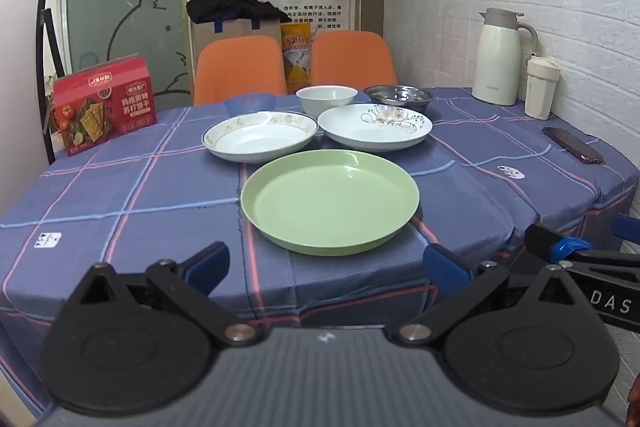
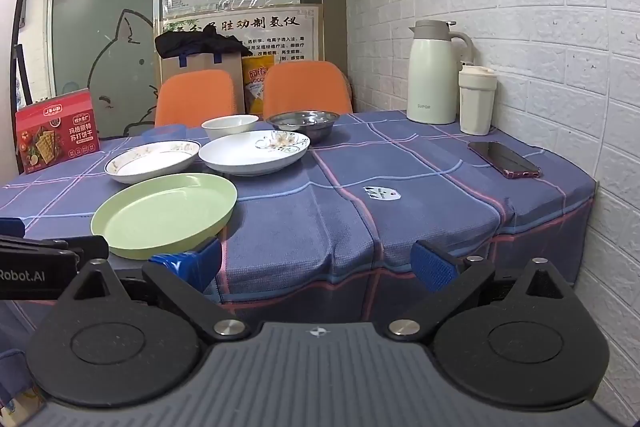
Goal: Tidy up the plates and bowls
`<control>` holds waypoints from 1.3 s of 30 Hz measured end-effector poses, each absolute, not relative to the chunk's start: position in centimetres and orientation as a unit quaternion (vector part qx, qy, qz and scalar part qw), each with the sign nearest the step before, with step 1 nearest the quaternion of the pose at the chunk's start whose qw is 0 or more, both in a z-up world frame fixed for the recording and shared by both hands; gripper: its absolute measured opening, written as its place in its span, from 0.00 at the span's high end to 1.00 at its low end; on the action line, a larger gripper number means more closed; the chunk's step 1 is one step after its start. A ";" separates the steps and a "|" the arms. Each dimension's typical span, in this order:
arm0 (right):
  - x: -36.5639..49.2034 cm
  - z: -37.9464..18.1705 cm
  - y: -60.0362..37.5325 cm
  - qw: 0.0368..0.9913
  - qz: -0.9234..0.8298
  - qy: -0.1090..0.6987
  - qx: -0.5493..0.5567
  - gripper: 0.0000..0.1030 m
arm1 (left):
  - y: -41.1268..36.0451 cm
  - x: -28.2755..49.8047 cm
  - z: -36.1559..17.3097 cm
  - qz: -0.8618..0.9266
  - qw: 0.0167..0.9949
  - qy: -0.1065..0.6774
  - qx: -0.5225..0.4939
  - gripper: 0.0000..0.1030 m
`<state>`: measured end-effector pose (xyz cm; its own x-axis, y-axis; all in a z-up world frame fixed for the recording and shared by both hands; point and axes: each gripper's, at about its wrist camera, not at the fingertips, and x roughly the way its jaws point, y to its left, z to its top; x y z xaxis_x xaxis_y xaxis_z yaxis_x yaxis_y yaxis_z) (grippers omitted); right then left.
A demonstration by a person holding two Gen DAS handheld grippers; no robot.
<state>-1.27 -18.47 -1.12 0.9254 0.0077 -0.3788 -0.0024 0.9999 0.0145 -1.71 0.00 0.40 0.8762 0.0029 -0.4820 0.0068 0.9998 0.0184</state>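
Left claw gaped wide, empty | right claw likewise, off the surface edge | green plate nearest, likely light plastic, take by near rim | two white plates behind (probably ceramic, slick, chippable) | bowls at back.
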 end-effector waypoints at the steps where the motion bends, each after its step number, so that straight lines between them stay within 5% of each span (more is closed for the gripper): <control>1: -2.8 -2.4 -18.7 0.983 0.013 0.182 0.009 0.14 | 0.1 -1.6 0.3 -0.001 0.968 0.252 0.008 0.00; 39: -2.8 -3.0 -17.9 0.982 0.022 0.187 -0.003 0.14 | 0.2 -2.1 0.1 -0.006 0.968 0.252 0.006 0.00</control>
